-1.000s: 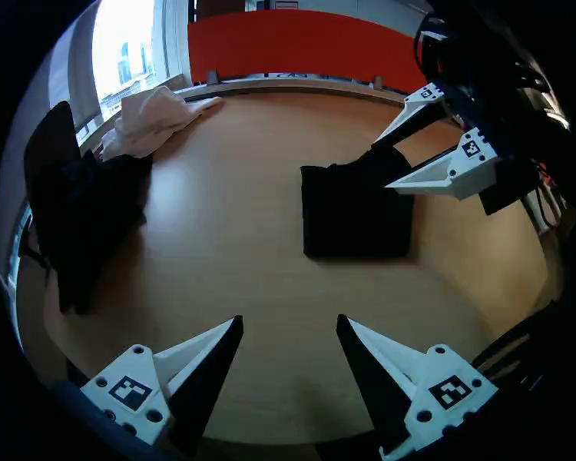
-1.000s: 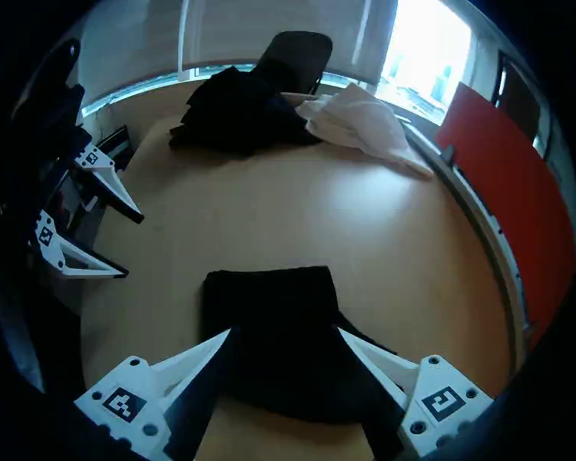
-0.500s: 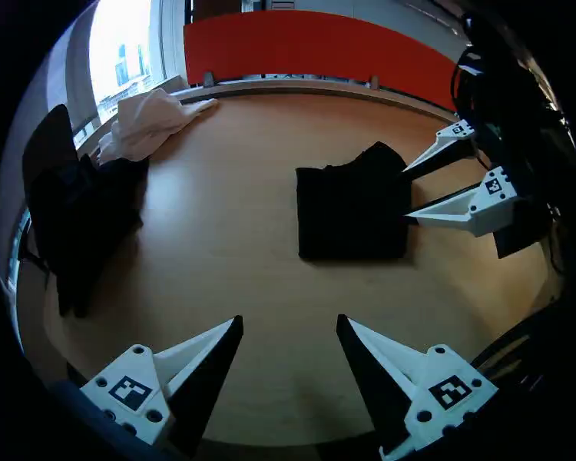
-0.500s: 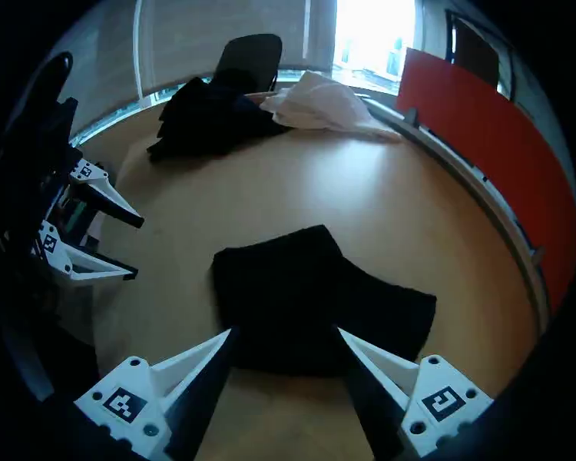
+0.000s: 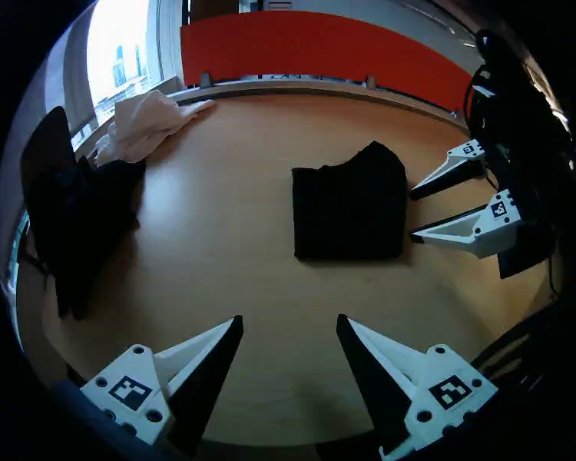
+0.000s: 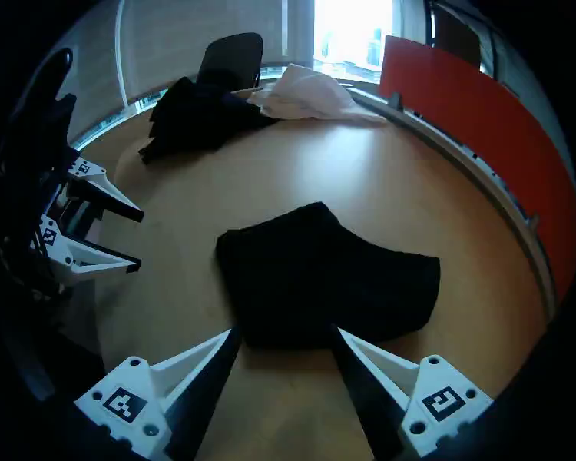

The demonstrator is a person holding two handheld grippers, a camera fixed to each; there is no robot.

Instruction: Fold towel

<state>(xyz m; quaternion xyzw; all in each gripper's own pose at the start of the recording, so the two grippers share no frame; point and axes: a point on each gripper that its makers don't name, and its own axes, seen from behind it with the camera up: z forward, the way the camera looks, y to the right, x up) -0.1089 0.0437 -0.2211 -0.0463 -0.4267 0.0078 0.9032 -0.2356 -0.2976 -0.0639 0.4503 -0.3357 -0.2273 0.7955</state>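
Black towel (image 5: 349, 203) on wood table (image 5: 226, 253), left gripper (image 5: 288, 369), right gripper (image 6: 284, 369) held level, fingers (image 5: 211, 361) apart.

Chair (image 6: 230, 58) btm hidden behind dark clothes pile (image 6: 196, 111).

A light-brown wooden tabletop (image 5: 226, 269) lies at centre, with a red partition panel (image 5: 319, 42) at twelve o'clock, a bright window (image 5: 123, 54) at eleven and a black office chair (image 5: 46, 142) at nine.
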